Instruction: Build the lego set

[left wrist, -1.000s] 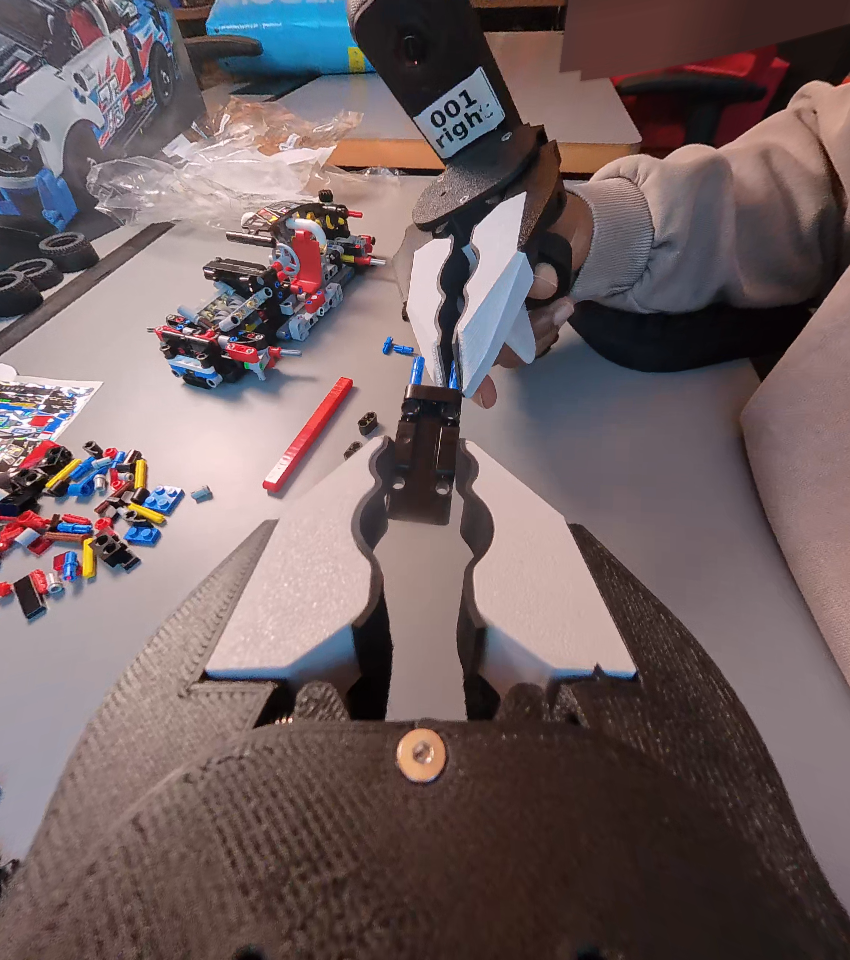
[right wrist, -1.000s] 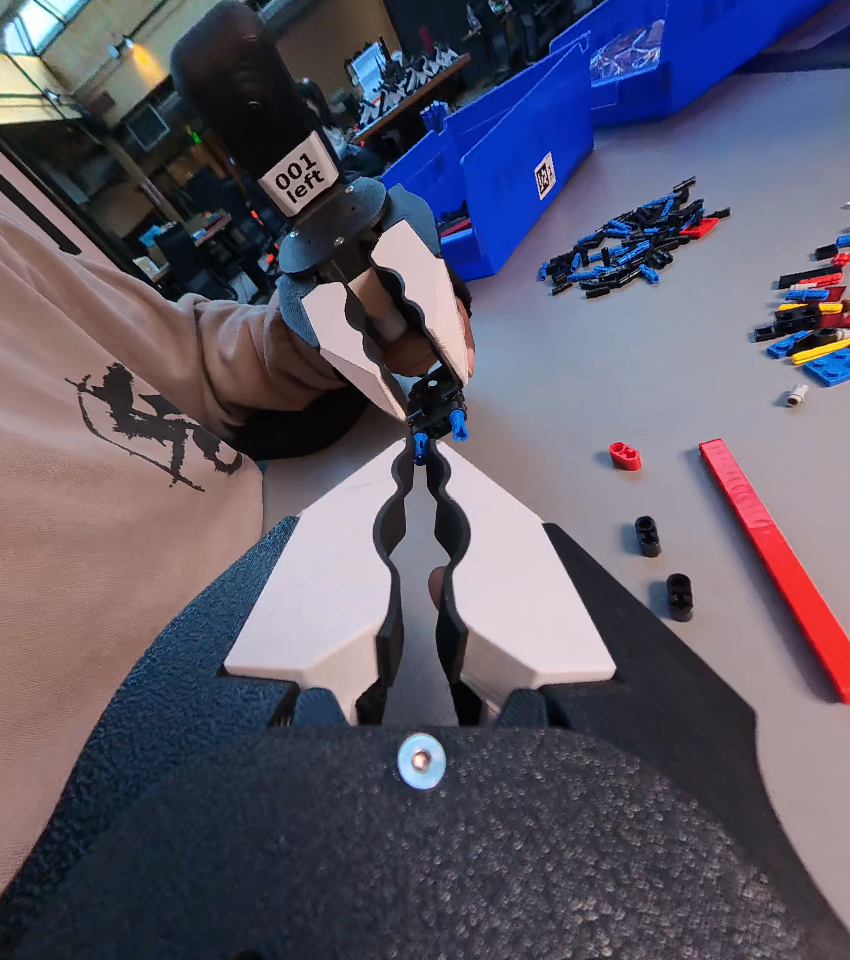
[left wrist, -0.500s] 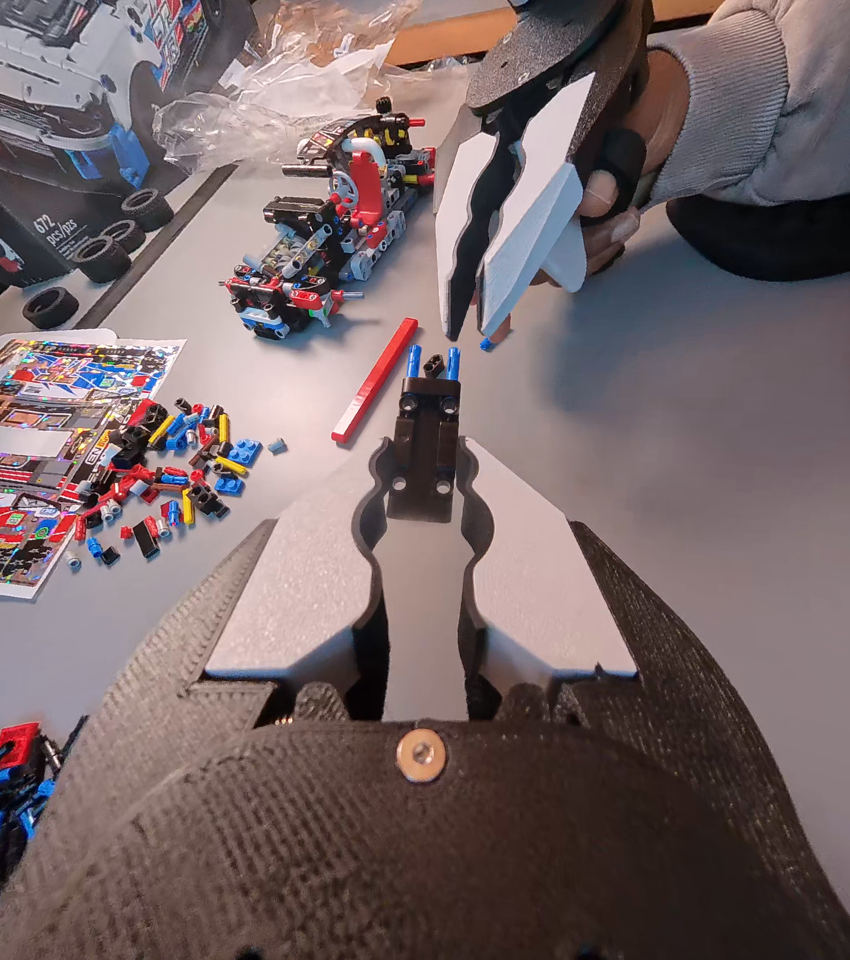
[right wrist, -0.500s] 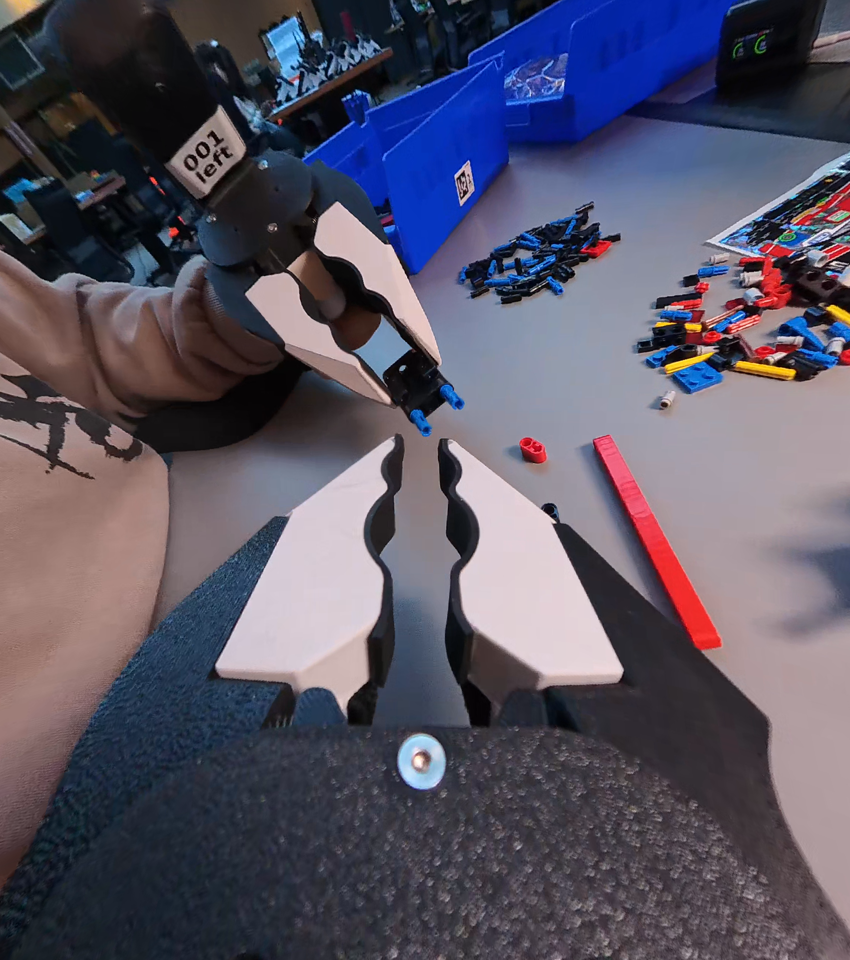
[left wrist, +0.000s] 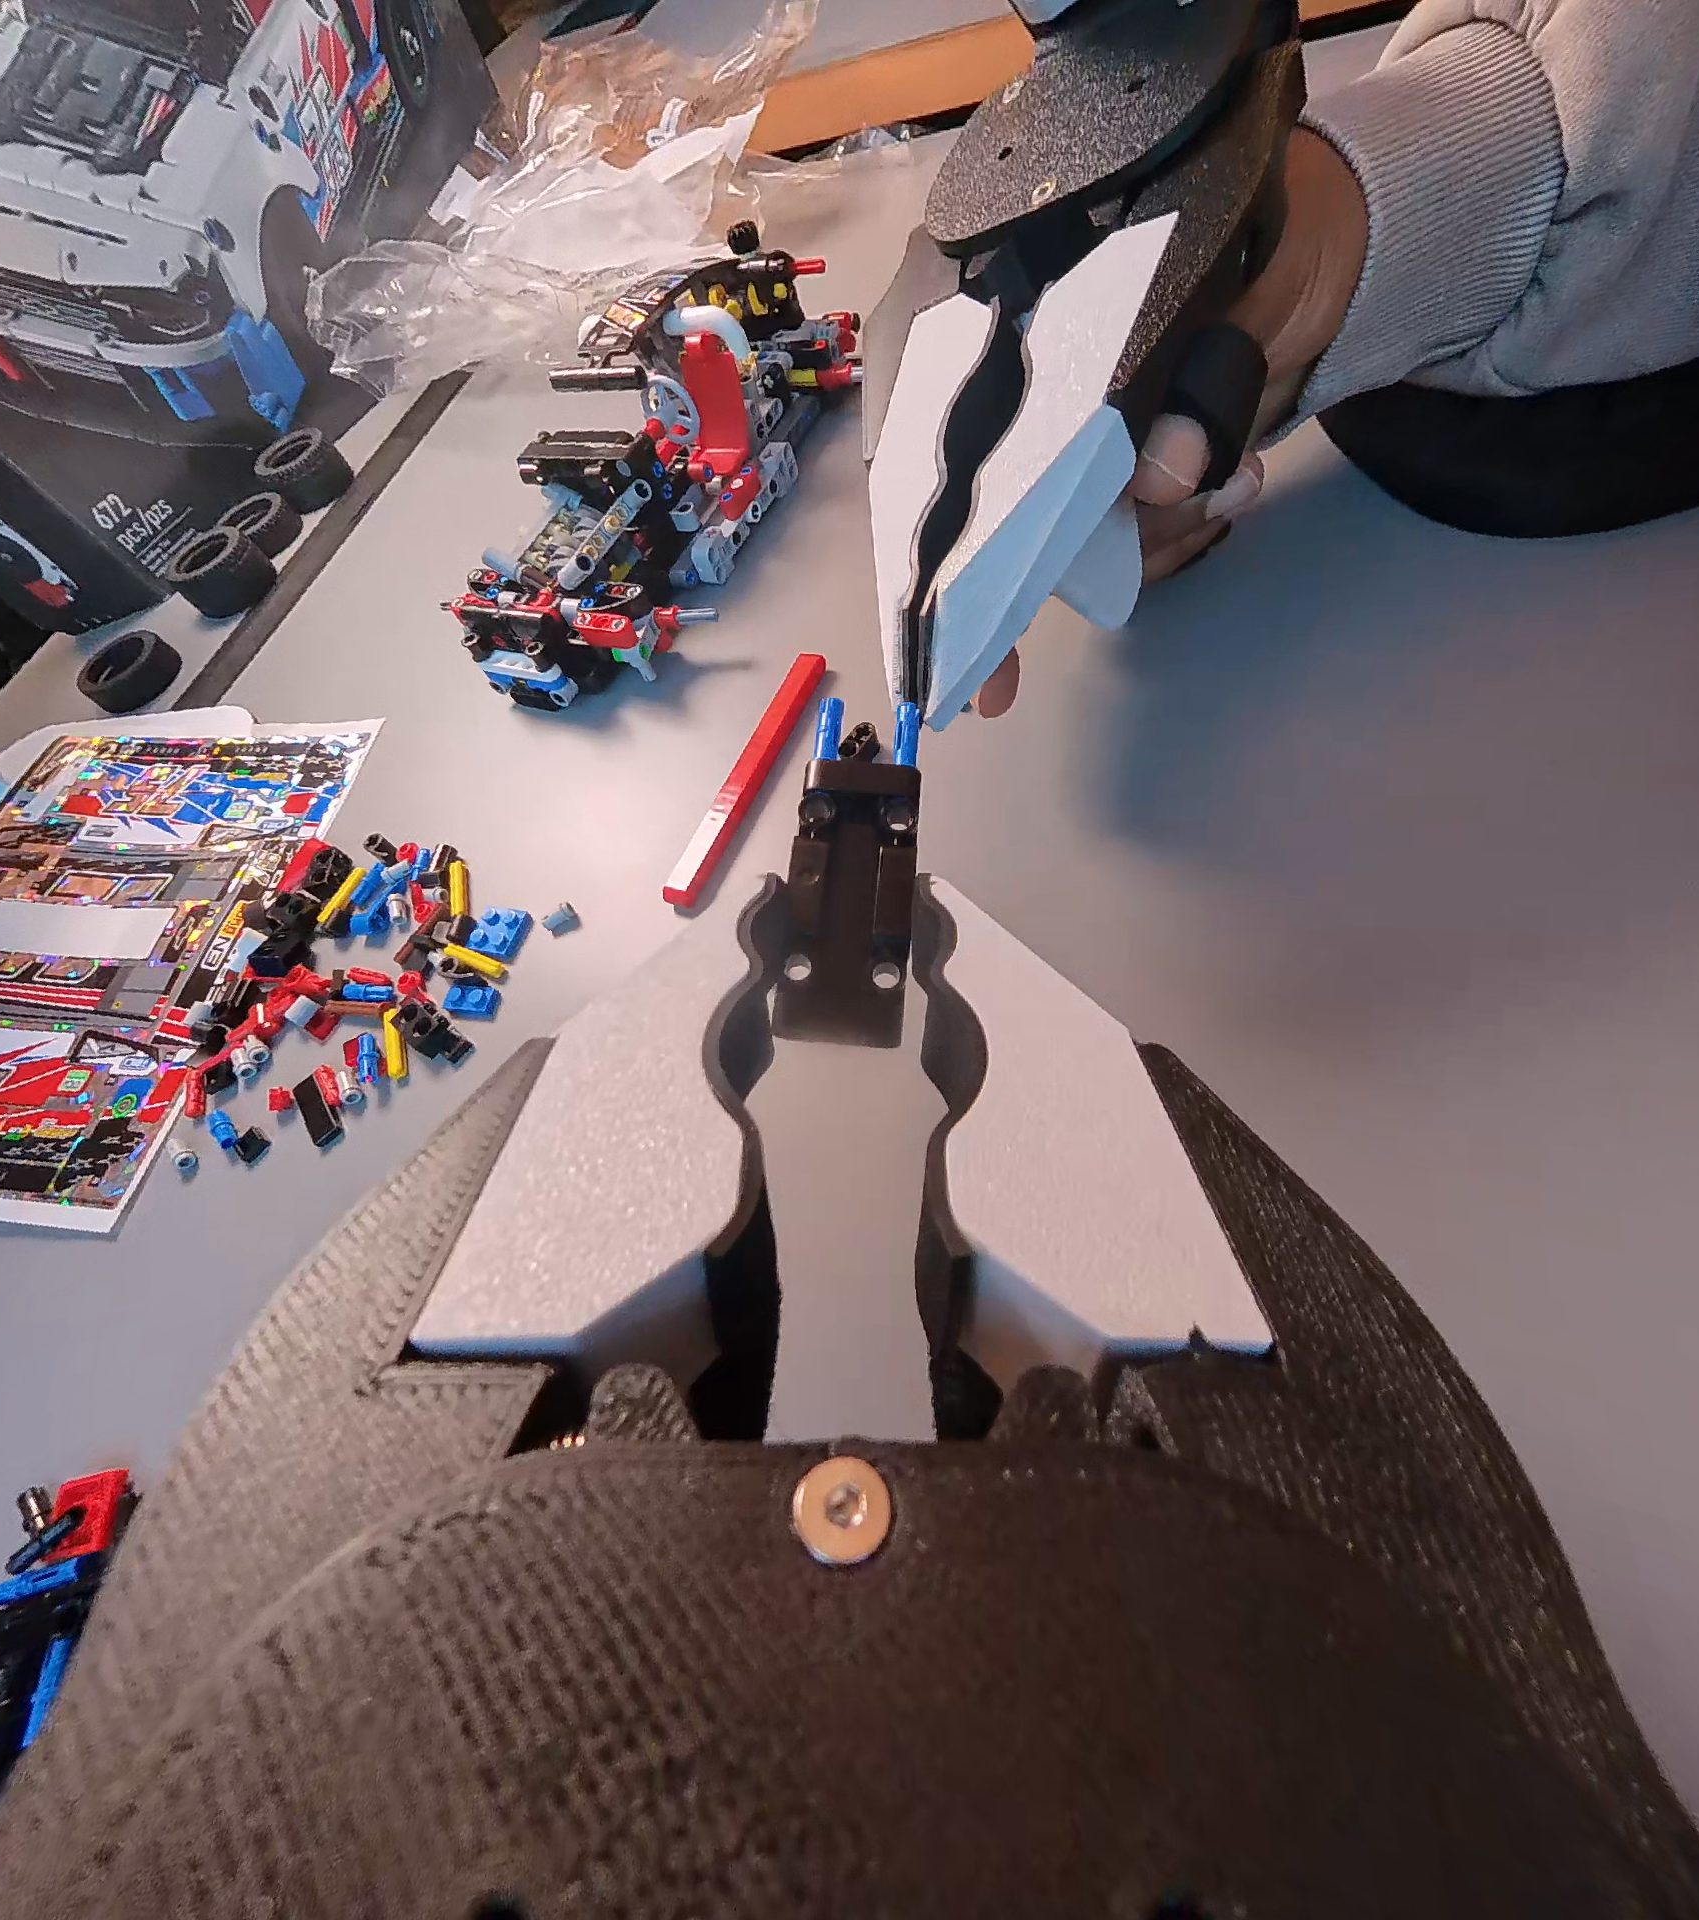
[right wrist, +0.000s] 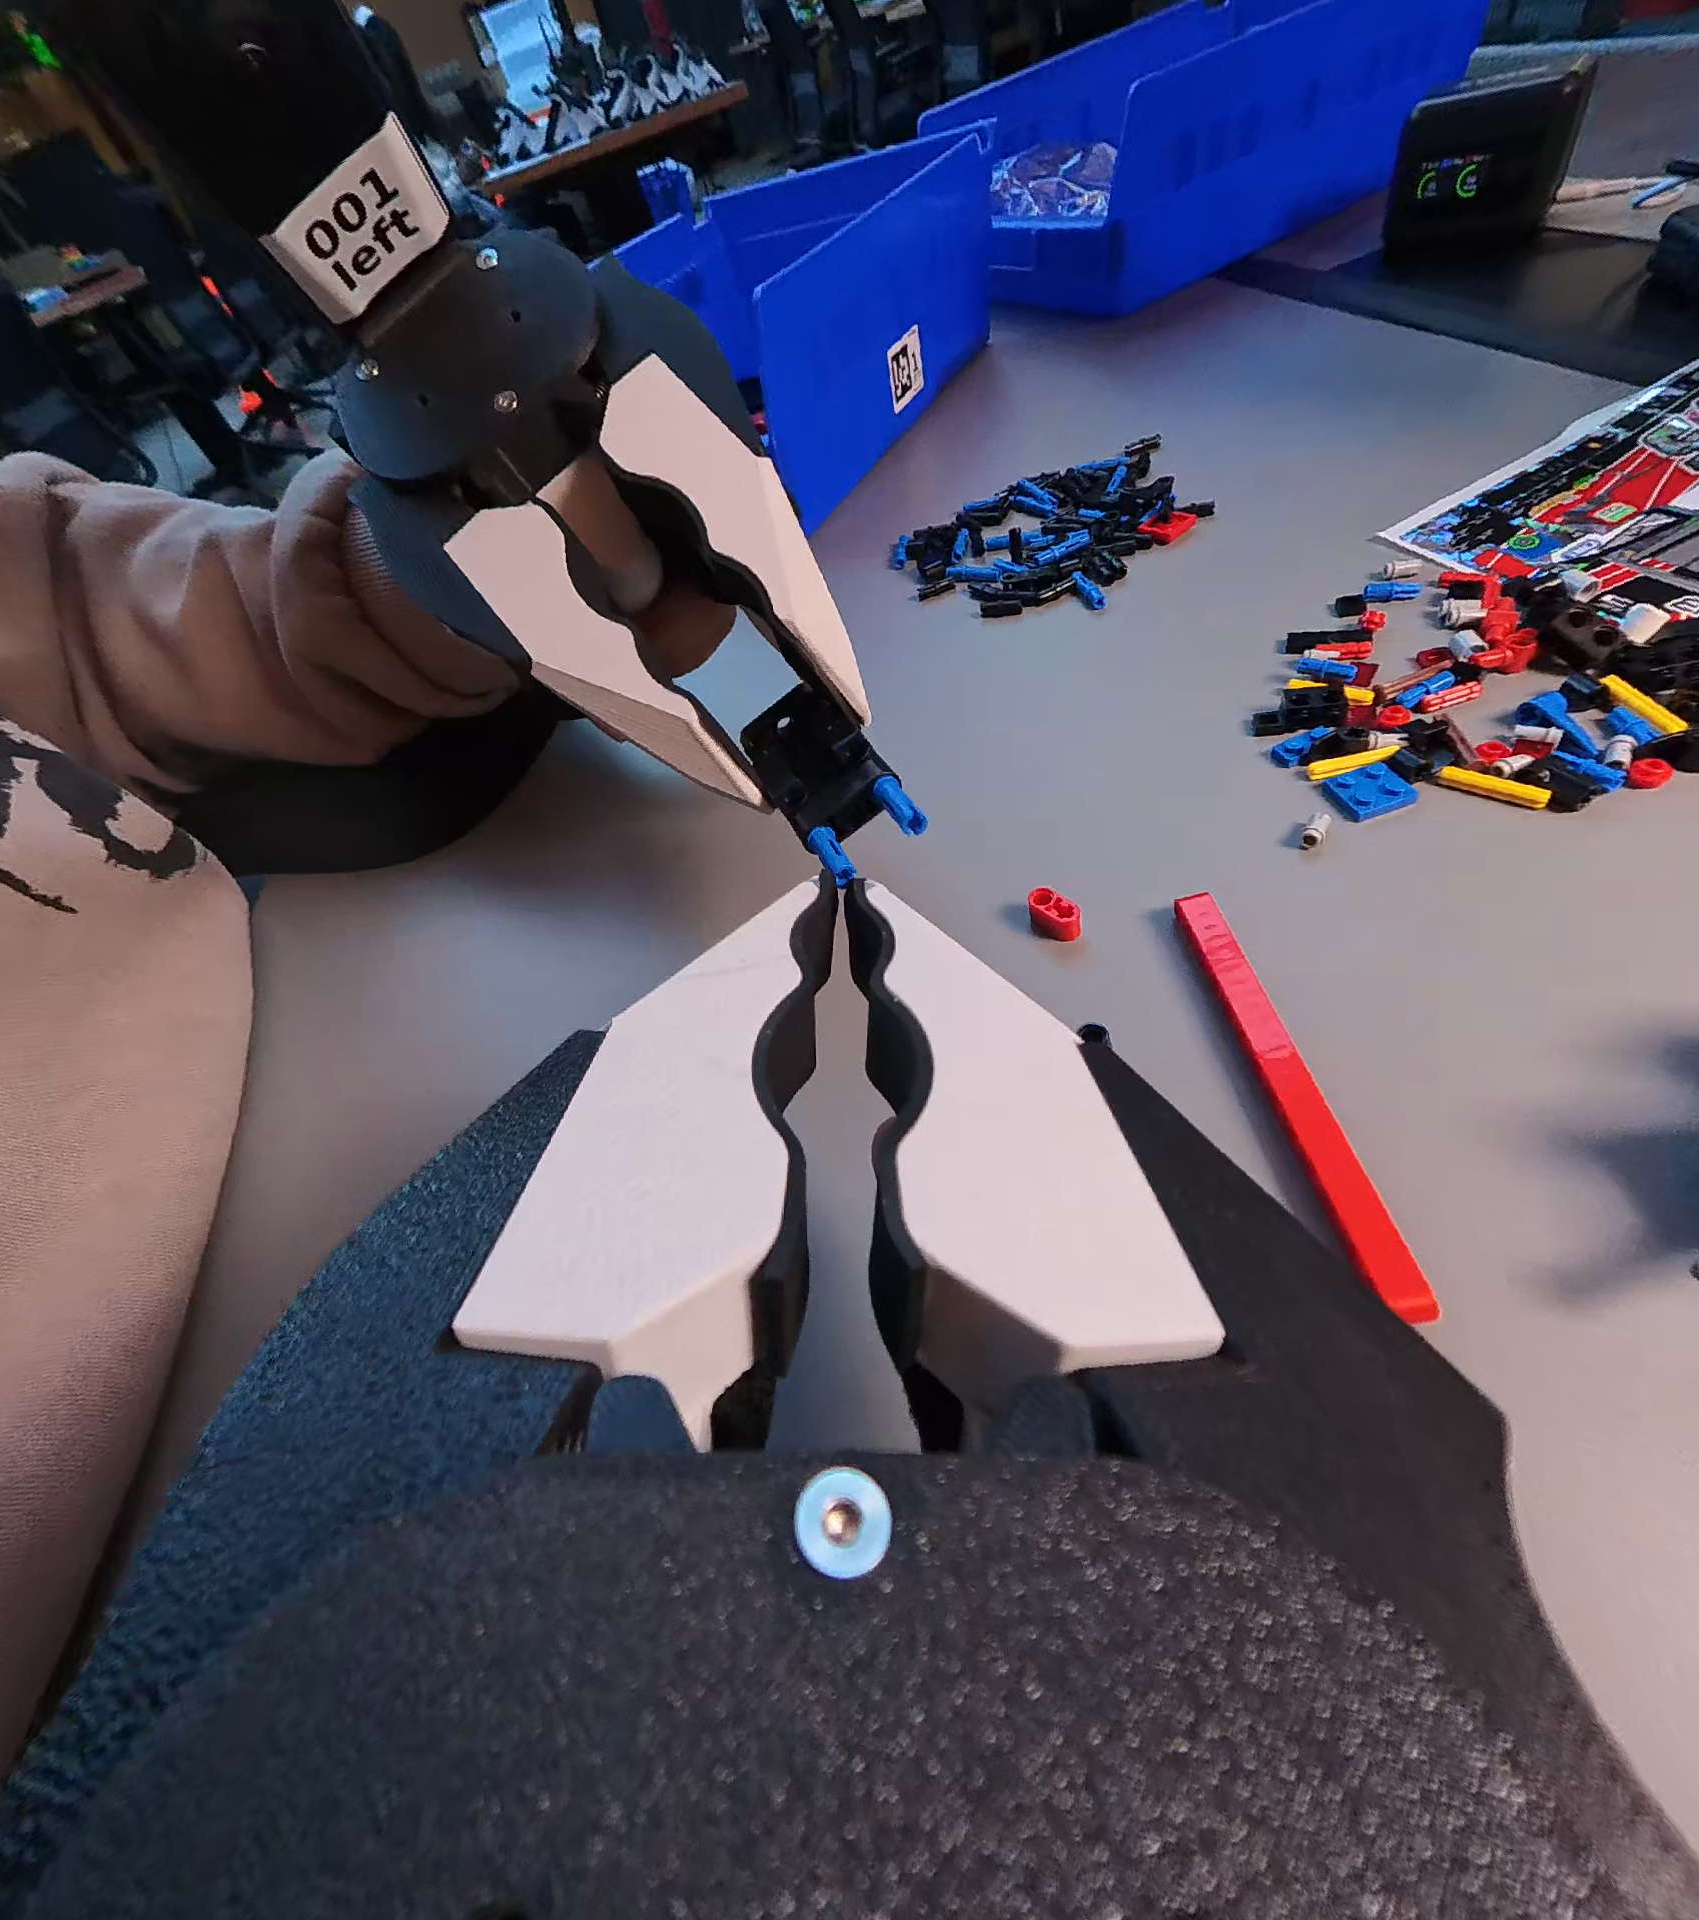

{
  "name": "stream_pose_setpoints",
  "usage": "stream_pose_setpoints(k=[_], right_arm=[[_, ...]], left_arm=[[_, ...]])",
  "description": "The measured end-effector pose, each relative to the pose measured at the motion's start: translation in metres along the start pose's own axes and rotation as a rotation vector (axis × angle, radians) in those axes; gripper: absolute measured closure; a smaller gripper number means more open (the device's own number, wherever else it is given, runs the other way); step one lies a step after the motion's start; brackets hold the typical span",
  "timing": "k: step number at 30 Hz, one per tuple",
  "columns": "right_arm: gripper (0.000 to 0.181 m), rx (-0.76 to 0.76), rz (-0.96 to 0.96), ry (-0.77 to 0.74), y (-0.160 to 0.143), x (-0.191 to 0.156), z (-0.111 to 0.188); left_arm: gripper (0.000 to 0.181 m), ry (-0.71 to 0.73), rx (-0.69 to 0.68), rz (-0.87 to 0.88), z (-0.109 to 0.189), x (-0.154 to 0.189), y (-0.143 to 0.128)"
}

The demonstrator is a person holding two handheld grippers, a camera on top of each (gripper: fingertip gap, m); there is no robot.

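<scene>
Half a second ago the right gripper (right wrist: 842,891) hung spread and clear of the work; now its tips have closed on the end of a blue pin (left wrist: 905,721) that sticks out of the black block (left wrist: 850,904). The left gripper (left wrist: 845,940) stays clamped on that block, held above the grey table (left wrist: 1344,935), with a second blue pin (left wrist: 828,725) projecting beside the first.

Judging from the grip, the risk is a skewed pull or push: the right tips hold only the very end of the pin (a small, smooth purchase), so it could slip out and drop to the table, or the block could twist between the left tongs if the force runs off the pin's line.

The part-built car (left wrist: 658,499) sits farther back by the set box (left wrist: 128,187) and loose tyres (left wrist: 227,561), well apart from both grippers. A long red beam (right wrist: 1302,1101) lies on the table just beside the work, with a small red link (right wrist: 1053,914) near it.

As for containers, blue bins (right wrist: 1188,166) stand at the far edge in the right wrist view; one seems to hold something patterned, too dim to name. Nothing else is contained: mixed parts (left wrist: 377,977) lie loose beside the sticker sheet (left wrist: 76,935), and a pile of blue and black pins (right wrist: 1042,540) sits bare on the table.
</scene>
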State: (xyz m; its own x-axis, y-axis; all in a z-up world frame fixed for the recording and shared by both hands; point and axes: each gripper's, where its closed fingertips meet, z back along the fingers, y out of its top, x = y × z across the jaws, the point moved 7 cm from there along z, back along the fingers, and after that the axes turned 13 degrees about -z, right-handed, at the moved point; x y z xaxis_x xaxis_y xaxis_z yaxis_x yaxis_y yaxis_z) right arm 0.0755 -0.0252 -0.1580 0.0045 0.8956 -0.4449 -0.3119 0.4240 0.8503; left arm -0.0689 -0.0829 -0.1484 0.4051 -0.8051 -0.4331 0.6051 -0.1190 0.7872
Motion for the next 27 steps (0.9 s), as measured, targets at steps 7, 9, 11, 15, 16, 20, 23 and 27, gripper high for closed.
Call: stream_pose_setpoints(k=[7, 9, 11, 15, 16, 20, 23, 27], right_arm=[[0.172, 0.022, 0.025, -0.032, 0.009, 0.006, 0.011], [0.170, 0.048, 0.037, -0.059, 0.013, 0.010, 0.019], [0.168, 0.058, 0.048, -0.082, 0.016, 0.013, 0.023], [0.169, 0.051, 0.038, -0.091, 0.014, 0.015, 0.022], [0.170, 0.048, 0.033, -0.096, 0.013, 0.015, 0.019], [0.169, 0.028, 0.001, -0.066, 0.006, 0.010, 0.006], [0.169, 0.006, -0.035, -0.010, 0.003, 0.004, 0.002], [0.174, 0.017, -0.058, 0.049, 0.005, -0.002, 0.001]], left_arm=[[0.159, 0.039, -0.082, -0.076, -0.001, 0.001, -0.006], [0.159, 0.054, -0.115, -0.095, -0.001, 0.000, -0.011], [0.159, 0.072, -0.141, -0.112, -0.001, -0.001, -0.014], [0.159, 0.078, -0.160, -0.136, -0.002, 0.000, -0.016], [0.159, 0.077, -0.153, -0.137, -0.002, 0.001, -0.015], [0.159, 0.065, -0.079, -0.165, -0.002, 0.007, -0.002], [0.158, 0.063, -0.038, -0.197, -0.001, 0.012, 0.007], [0.158, 0.051, -0.023, -0.219, 0.000, 0.016, 0.011]])
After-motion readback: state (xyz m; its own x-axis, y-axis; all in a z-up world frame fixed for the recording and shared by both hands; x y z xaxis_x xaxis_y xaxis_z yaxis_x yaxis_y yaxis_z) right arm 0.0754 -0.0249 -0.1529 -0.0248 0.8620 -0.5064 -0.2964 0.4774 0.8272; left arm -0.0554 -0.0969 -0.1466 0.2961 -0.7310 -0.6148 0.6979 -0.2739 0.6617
